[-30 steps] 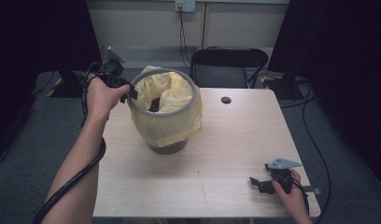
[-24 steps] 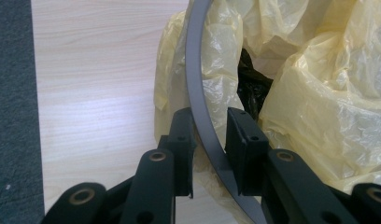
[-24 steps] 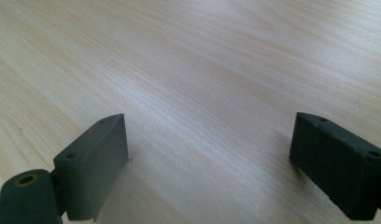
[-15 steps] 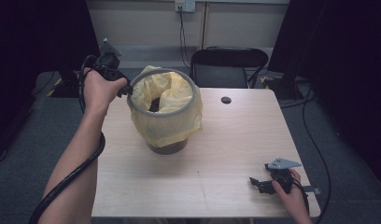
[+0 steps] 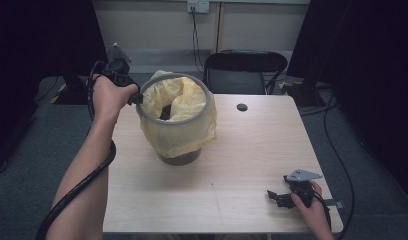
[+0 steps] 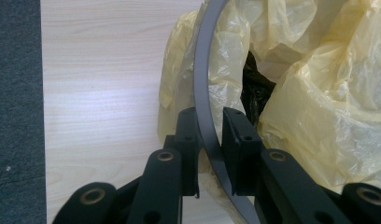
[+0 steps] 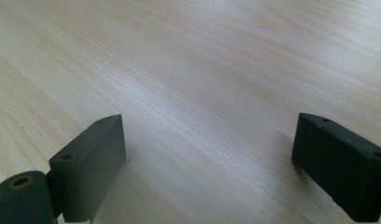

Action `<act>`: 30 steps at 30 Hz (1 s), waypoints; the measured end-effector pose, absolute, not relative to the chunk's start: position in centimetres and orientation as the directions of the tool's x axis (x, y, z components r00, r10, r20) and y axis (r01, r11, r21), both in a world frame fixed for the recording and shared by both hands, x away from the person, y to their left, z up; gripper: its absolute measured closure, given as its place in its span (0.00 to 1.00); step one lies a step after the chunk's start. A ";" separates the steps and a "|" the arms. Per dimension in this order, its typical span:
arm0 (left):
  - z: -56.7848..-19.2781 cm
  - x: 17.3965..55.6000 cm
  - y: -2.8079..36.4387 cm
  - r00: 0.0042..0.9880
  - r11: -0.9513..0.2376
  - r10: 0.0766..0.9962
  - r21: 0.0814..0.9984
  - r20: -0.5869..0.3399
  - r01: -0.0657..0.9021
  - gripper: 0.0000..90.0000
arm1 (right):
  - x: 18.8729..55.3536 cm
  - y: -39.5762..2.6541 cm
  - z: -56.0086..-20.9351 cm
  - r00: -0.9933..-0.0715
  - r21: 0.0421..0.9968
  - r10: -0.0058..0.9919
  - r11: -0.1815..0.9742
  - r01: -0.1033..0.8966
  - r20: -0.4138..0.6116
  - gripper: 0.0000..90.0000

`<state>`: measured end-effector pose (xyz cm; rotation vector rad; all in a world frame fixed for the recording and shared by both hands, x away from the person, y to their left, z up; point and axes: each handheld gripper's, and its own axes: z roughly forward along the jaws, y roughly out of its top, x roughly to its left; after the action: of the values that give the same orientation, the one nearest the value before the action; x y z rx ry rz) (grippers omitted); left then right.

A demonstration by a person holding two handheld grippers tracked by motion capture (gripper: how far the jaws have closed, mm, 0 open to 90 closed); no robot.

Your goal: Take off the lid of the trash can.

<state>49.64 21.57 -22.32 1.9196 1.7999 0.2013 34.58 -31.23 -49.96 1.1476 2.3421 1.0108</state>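
A dark bin [image 5: 179, 156] lined with a yellow plastic bag [image 5: 178, 132] stands on the left half of the wooden table [image 5: 227, 160]. A thin grey ring [image 5: 210, 102] runs around the bag at the bin's mouth. My left gripper [image 5: 137, 97] is at the ring's left side, and its jaws are shut on the grey ring [image 6: 202, 93], one jaw outside and one inside, in the left gripper view [image 6: 209, 122]. Crumpled yellow bag [image 6: 319, 107] lies inside, with something dark beneath it. My right gripper [image 5: 273, 196] rests low at the table's front right, open over bare wood [image 7: 207, 140].
A black chair [image 5: 243, 75] stands behind the table's far edge. A small black round spot [image 5: 242, 107] lies on the table near the back. Cables trail on the grey floor to the right [image 5: 337, 145]. Dark curtains flank both sides.
My left hand and gripper have shifted slightly back and to the left while holding the ring. The right gripper has stayed put.
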 end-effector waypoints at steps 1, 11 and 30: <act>-22.2 49.6 21.6 0.115 -0.003 0.969 0.455 -0.218 0.890 0.86 | 34.6 -31.2 -50.0 -0.615 0.726 0.789 0.420 0.545 0.005 0.10; -20.5 49.8 22.4 0.102 0.059 0.947 0.479 -0.304 0.876 0.90 | 34.6 -31.2 -50.0 -0.615 0.726 0.788 0.420 0.545 0.005 0.10; -20.9 50.0 24.8 0.102 0.136 0.884 0.459 -0.457 0.878 0.93 | 34.6 -31.2 -50.0 -0.616 0.725 0.788 0.421 0.545 0.005 0.09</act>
<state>49.97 24.83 -20.88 1.7063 1.7403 0.0105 34.59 -31.22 -49.97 1.1461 2.3438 1.0105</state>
